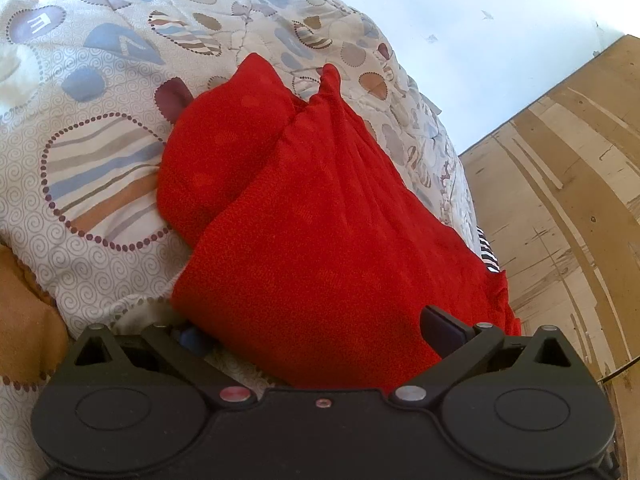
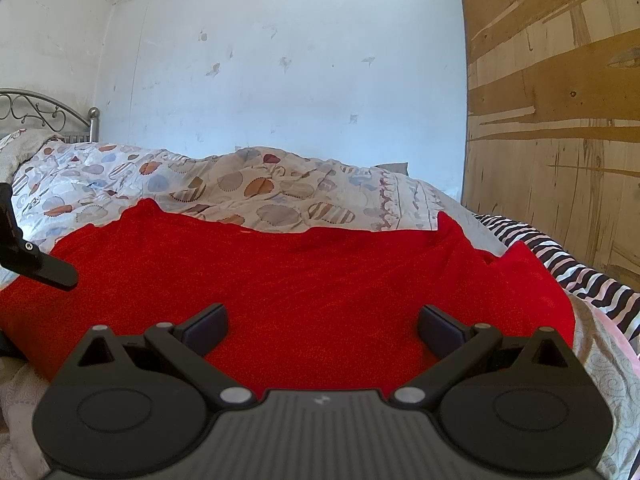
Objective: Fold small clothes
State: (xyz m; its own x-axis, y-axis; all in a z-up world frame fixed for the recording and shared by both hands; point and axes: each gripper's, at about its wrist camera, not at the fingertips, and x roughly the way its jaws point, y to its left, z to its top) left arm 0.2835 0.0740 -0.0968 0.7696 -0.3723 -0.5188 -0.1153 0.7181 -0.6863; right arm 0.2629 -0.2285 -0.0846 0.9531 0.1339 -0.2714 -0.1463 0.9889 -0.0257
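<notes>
A red knitted garment (image 1: 320, 220) lies on the patterned bedcover (image 1: 92, 80), with one part doubled over to the left. My left gripper (image 1: 316, 332) is open at its near edge. The cloth drapes over the left fingertip (image 1: 192, 338), while the right fingertip (image 1: 440, 328) rests on top. In the right wrist view the red garment (image 2: 312, 280) spreads wide across the bed. My right gripper (image 2: 324, 324) stands open just above its near edge, nothing pinched. A black part of the left gripper (image 2: 40, 266) shows at the garment's left end.
A black-and-white striped cloth (image 2: 580, 264) lies right of the garment. A wooden panel (image 2: 552, 100) stands along the right side, and a white wall (image 2: 280, 80) runs behind the bed. The metal headboard (image 2: 48, 112) is far left. An orange-brown cushion (image 1: 24, 320) sits at the left.
</notes>
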